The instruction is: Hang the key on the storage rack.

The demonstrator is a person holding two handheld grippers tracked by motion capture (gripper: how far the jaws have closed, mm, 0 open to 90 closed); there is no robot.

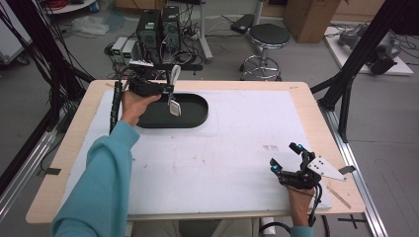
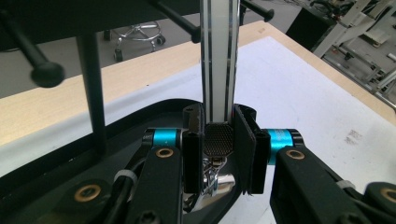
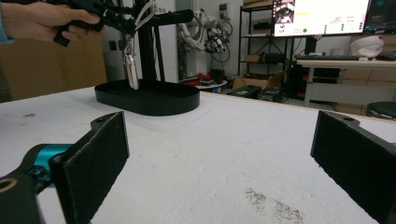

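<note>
My left gripper [image 1: 169, 90] hovers over the near-left part of a black oval tray [image 1: 198, 117] at the table's far left. It is shut on a white strap [image 1: 174, 74] with dark stripes. In the left gripper view the strap [image 2: 218, 56] rises straight up between the pads [image 2: 244, 135], and a black mesh tab and a shiny metal clip [image 2: 212, 179] hang below them over the tray [image 2: 140, 109]. My right gripper [image 1: 284, 155] rests low at the table's front right, open, nothing between its pads [image 3: 93, 154]. Its view shows the strap's clip [image 3: 132, 70] dangling above the tray [image 3: 154, 102].
A white mat [image 1: 237, 143] covers most of the wooden table [image 1: 301, 89]. Black frame posts [image 1: 346, 98] stand at both sides. Behind the table are a round stool [image 1: 268, 37] and computer boxes [image 1: 158, 27] with cables.
</note>
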